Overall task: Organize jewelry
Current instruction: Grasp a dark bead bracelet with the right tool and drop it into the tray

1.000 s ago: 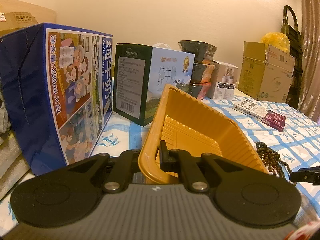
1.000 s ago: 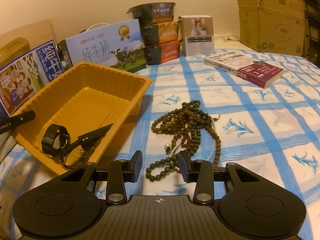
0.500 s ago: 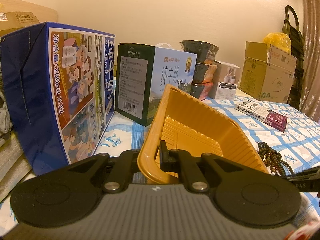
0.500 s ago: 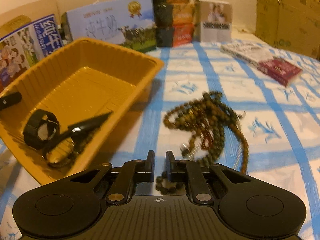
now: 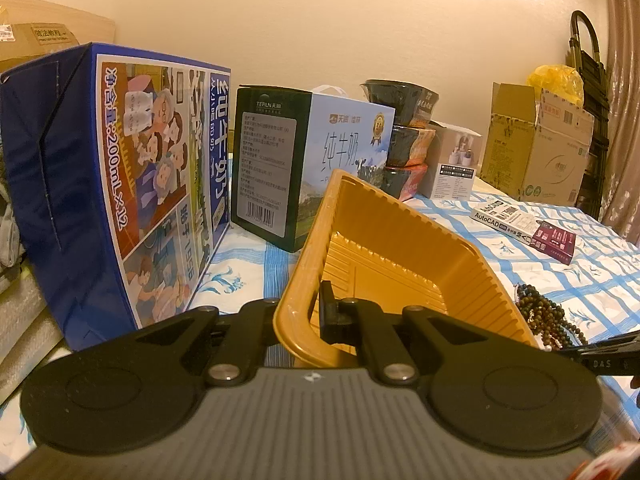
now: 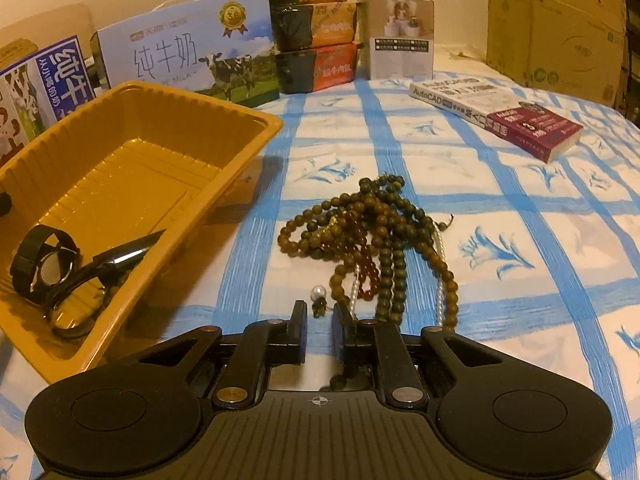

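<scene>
A yellow plastic tray (image 6: 132,168) lies tilted on the blue-checked cloth; it also shows in the left wrist view (image 5: 384,248). My left gripper (image 5: 308,312) is shut on the tray's near rim. Inside the tray lie a black watch (image 6: 40,256), a dark pointed piece (image 6: 124,256) and a bracelet (image 6: 72,316). A tangle of brown and green bead strings (image 6: 372,240) lies on the cloth right of the tray. My right gripper (image 6: 320,316) is nearly closed around the near end of the beads by a white pearl (image 6: 319,291).
Milk cartons (image 5: 120,184) (image 6: 188,60), stacked food bowls (image 6: 316,28) and a small white box (image 6: 400,36) stand behind the tray. A book (image 6: 500,116) lies at the right. Cardboard boxes (image 6: 556,28) stand at the back right.
My right gripper went from wide open to nearly shut and moved in onto the near end of the bead strings. My left gripper kept its hold on the tray rim.
</scene>
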`<state>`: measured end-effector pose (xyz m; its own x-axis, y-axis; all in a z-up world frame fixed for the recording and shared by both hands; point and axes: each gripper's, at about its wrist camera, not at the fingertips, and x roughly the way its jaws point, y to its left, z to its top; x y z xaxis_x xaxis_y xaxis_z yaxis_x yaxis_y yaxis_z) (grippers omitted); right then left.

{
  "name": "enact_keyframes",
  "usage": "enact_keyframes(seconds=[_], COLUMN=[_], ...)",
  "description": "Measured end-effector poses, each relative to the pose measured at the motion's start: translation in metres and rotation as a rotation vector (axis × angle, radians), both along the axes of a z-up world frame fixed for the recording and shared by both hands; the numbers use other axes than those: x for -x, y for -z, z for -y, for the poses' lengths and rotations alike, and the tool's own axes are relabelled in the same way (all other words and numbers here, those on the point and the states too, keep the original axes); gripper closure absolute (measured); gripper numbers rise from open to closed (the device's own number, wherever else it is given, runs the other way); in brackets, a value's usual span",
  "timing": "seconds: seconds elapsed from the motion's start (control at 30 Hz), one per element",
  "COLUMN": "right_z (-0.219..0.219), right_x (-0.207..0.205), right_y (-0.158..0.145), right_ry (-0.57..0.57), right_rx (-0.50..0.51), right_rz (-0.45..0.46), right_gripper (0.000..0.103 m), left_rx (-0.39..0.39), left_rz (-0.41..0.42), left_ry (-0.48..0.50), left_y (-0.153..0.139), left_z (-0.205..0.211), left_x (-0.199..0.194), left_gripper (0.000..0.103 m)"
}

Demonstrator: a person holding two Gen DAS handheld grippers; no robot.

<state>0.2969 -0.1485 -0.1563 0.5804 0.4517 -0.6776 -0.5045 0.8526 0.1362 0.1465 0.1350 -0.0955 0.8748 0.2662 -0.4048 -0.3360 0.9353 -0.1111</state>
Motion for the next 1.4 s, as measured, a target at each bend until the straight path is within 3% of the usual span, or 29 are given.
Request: enact_keyframes(seconds=[0.37, 0.5, 0.67, 0.87, 1.13, 1.27, 1.4], right_z=[-0.016, -0.017, -0.015, -0.012, -0.043, -0.073, -0.109], right_x=[0.0, 0.003, 0.009, 0.02, 0.044, 0.056, 0.069], right_y=[0.003, 0.003, -0.003, -0.033, -0.084, -0.094, -0.088], right_ry=[-0.05, -0.058, -0.061, -0.076, -0.204, -0.31, -0.407], right_rx=[0.093, 0.105, 0.093, 0.005, -0.171, -0.236, -0.233], right_rz=[0.079, 0.101, 0.124, 0.158, 0.178, 0.157, 0.152], right_gripper=[0.089, 0.098, 0.098, 0.098, 0.098, 0.098, 0.098], left_rx=[-0.003, -0.003, -0.004, -0.005, -0.005, 0.0, 0.005], left_rz=[0.0, -0.001, 0.0, -0.001, 0.0, 0.002, 0.004], left_ry=[0.002, 0.002, 0.003, 0.003, 0.003, 0.005, 0.01], left_y=[0.001, 0.001, 0.001, 0.0, -0.001, -0.002, -0.003], left_z=[0.0, -0.001, -0.001, 0.0, 0.0, 0.001, 0.0], left_x=[-0.001, -0.001, -0.001, -0.002, -0.002, -0.001, 0.0], left_gripper=[0.096, 0.096, 0.096, 0.096, 0.096, 0.096, 0.096])
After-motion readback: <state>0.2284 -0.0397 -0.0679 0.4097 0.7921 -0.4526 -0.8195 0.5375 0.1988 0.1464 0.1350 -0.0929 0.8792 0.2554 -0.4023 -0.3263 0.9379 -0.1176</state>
